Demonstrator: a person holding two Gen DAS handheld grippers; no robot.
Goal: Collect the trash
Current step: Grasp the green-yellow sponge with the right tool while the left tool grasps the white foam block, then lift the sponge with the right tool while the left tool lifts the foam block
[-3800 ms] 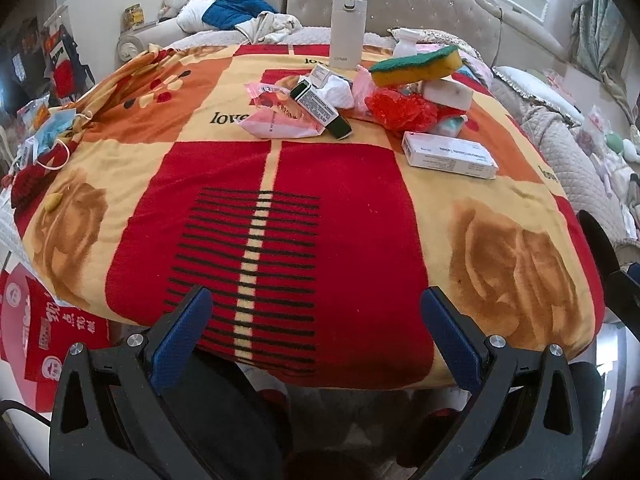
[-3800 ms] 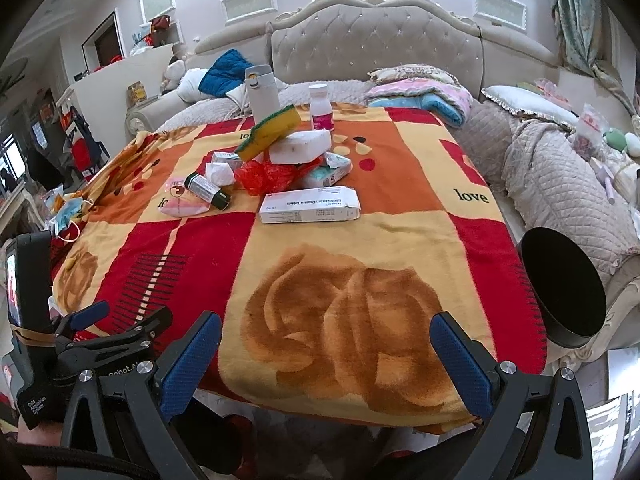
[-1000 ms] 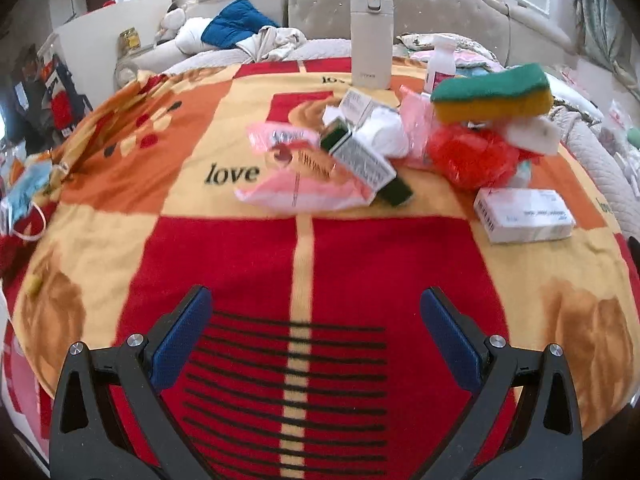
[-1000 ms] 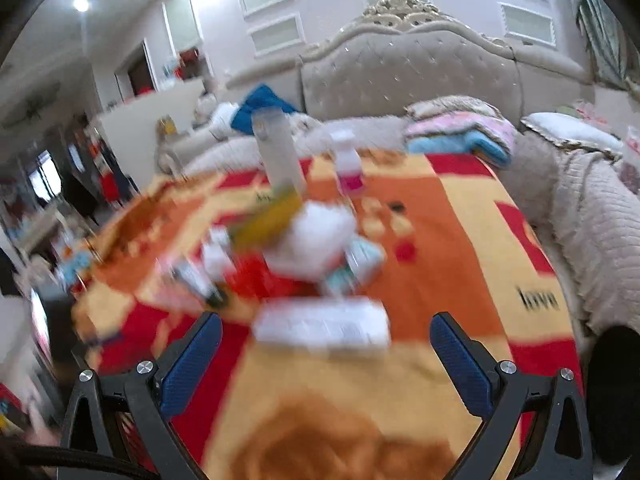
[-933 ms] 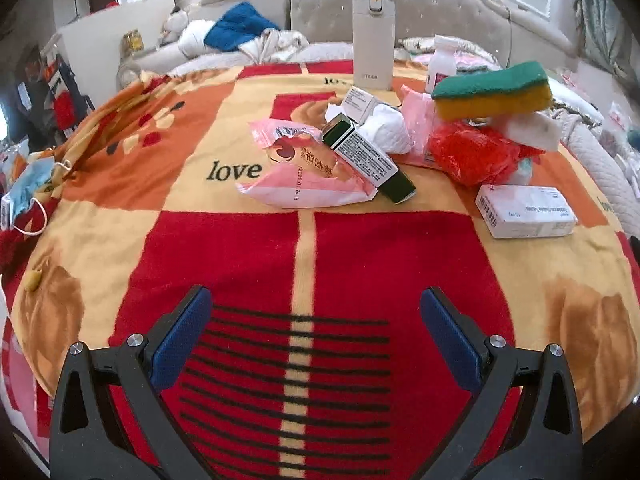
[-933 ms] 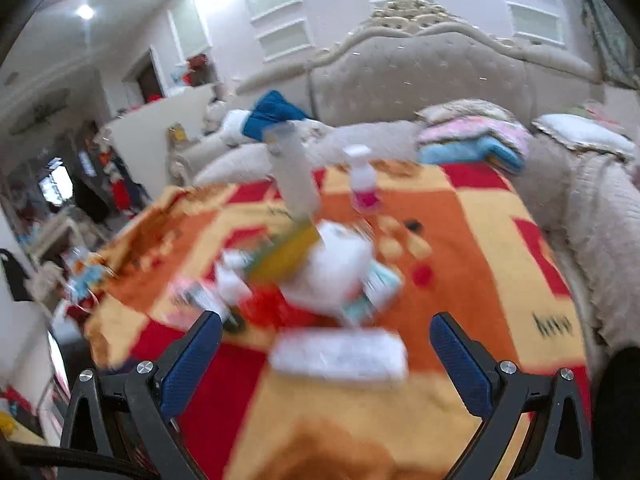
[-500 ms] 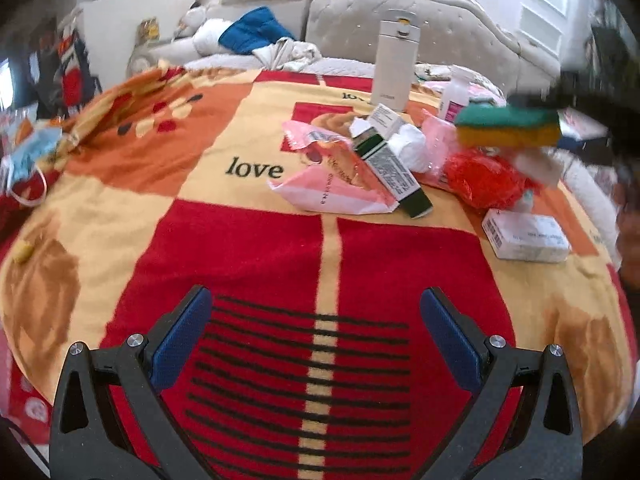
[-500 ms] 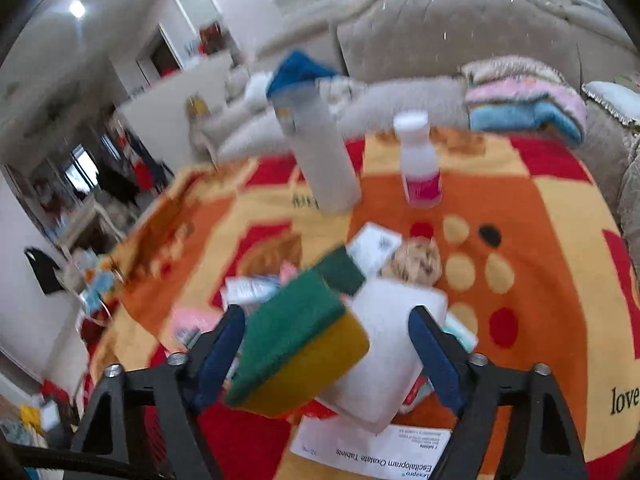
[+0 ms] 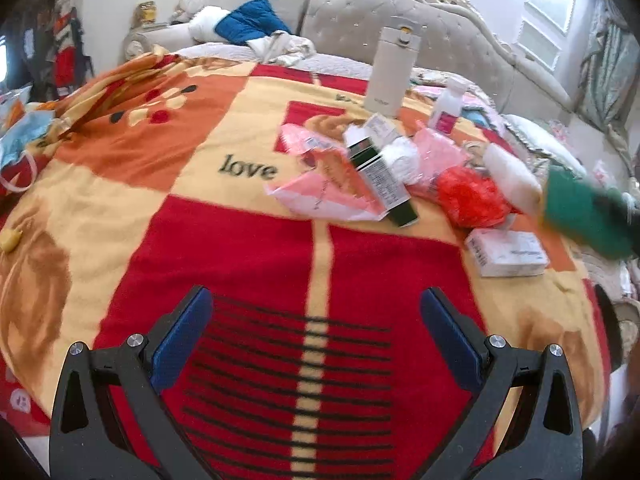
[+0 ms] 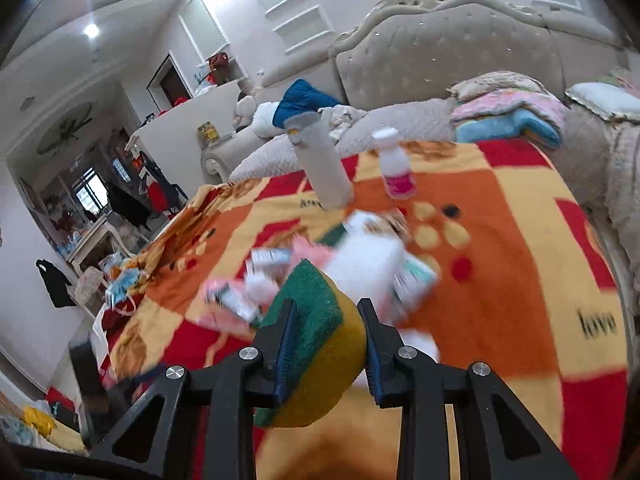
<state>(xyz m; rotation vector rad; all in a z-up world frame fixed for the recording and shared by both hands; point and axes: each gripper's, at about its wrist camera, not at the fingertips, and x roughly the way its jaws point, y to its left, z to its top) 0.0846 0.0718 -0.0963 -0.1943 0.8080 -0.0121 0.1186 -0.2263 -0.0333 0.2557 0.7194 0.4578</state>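
My right gripper (image 10: 326,312) is shut on a green and yellow sponge (image 10: 316,320) and holds it above the blanket; the sponge shows blurred at the right edge of the left wrist view (image 9: 584,212). Below it lies a trash pile: a pink wrapper (image 9: 324,192), a green and white box (image 9: 380,176), a red plastic bag (image 9: 472,200), a white foam block (image 9: 512,180) and a white medicine box (image 9: 508,252). My left gripper (image 9: 316,336) is open and empty, low over the red striped patch, well short of the pile.
A red, orange and yellow blanket (image 9: 120,184) covers the table. A tall white flask (image 9: 392,72) and a small white bottle with a pink label (image 9: 446,108) stand behind the pile. A beige tufted sofa (image 10: 460,60) is at the back. A black bin rim (image 9: 612,328) shows at the right.
My right gripper closed on the sponge and lifted it off the pile, toward the right. The left gripper stayed open and drifted a little over the blanket.
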